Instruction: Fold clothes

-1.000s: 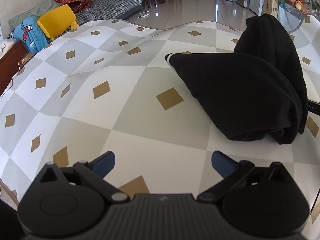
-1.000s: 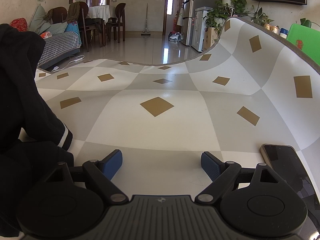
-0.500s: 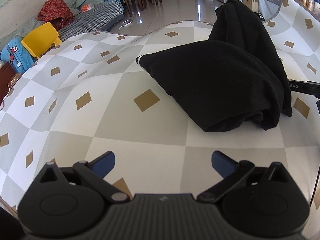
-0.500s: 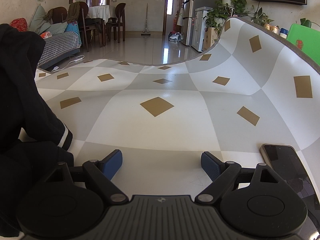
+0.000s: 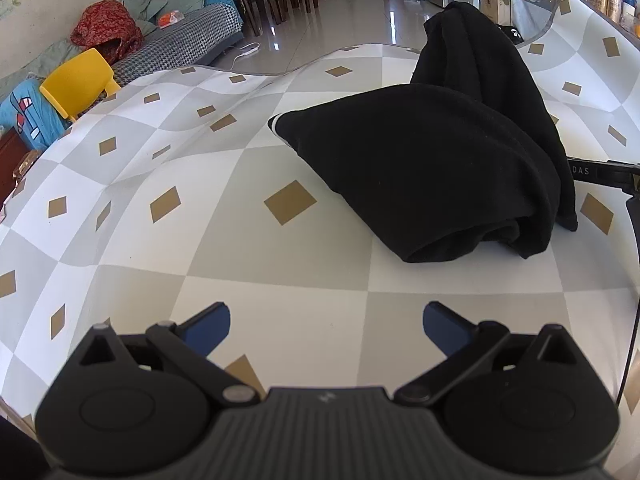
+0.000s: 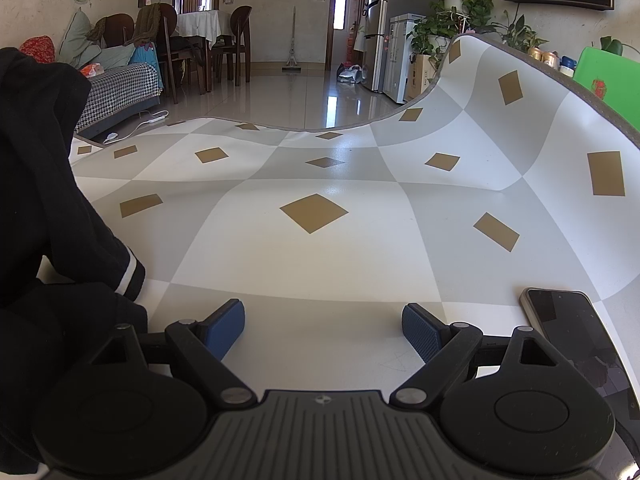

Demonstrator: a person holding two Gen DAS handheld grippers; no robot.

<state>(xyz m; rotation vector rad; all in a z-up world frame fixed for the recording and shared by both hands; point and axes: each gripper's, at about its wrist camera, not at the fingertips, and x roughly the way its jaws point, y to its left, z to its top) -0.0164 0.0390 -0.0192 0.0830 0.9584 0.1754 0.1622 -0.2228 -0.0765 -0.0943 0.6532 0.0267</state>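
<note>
change: left wrist view has swung over the last second, so the black garment (image 5: 440,168) now sits nearer centre, at about 1 o'clock from the left claw (image 5: 326,326); right view unchanged.
meaning: looks like the left side is lining up an approach; no grasp begun, fold not advanced.
garment: bunched heap on the checked mat (image 5: 240,240) covering the desk, one part standing up at the back; white-striped cuff (image 6: 130,274) at 10 o'clock of the right claw (image 6: 323,326).
left claw: fingers wide apart, empty, touching nothing.
right claw: fingers wide apart, empty, garment just beside its left finger; phone (image 6: 576,344) at 3 o'clock.
</note>
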